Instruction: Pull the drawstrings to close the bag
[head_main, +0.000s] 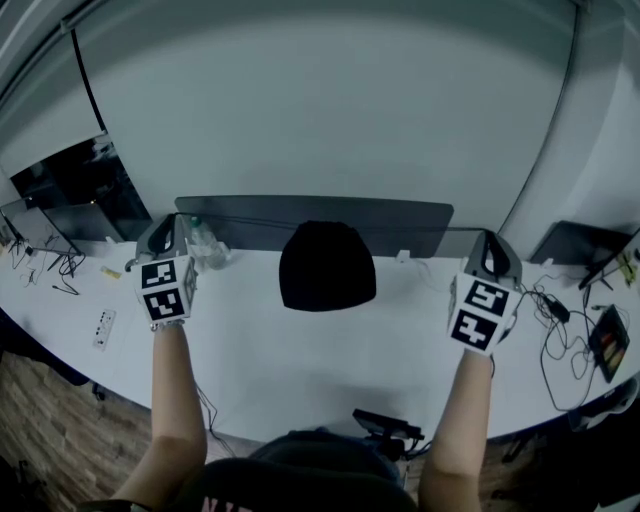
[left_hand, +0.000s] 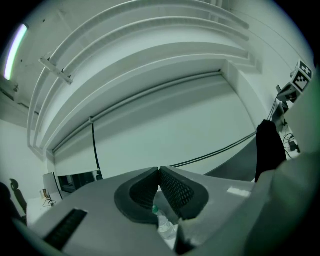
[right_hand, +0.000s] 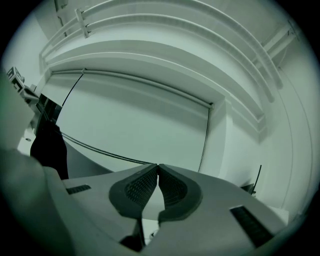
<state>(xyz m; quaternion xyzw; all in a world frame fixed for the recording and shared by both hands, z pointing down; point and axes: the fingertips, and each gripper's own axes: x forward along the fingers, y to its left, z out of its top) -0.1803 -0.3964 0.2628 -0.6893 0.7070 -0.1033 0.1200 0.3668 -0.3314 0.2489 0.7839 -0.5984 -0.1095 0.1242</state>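
A black drawstring bag (head_main: 327, 266) stands upright on the white table (head_main: 300, 350), at the middle near the back. It also shows at the right edge of the left gripper view as the bag (left_hand: 269, 147), and at the left of the right gripper view as the bag (right_hand: 49, 147). My left gripper (head_main: 166, 236) is held up to the bag's left, well apart from it, jaws shut with nothing between them. On the other side my right gripper (head_main: 490, 253) is also raised, shut and empty. No drawstrings are visible.
A clear plastic bottle (head_main: 205, 245) lies just right of the left gripper. A dark divider panel (head_main: 320, 215) runs behind the bag. Cables (head_main: 560, 320) and a dark device (head_main: 610, 340) lie at the right; a white power strip (head_main: 103, 328) at the left.
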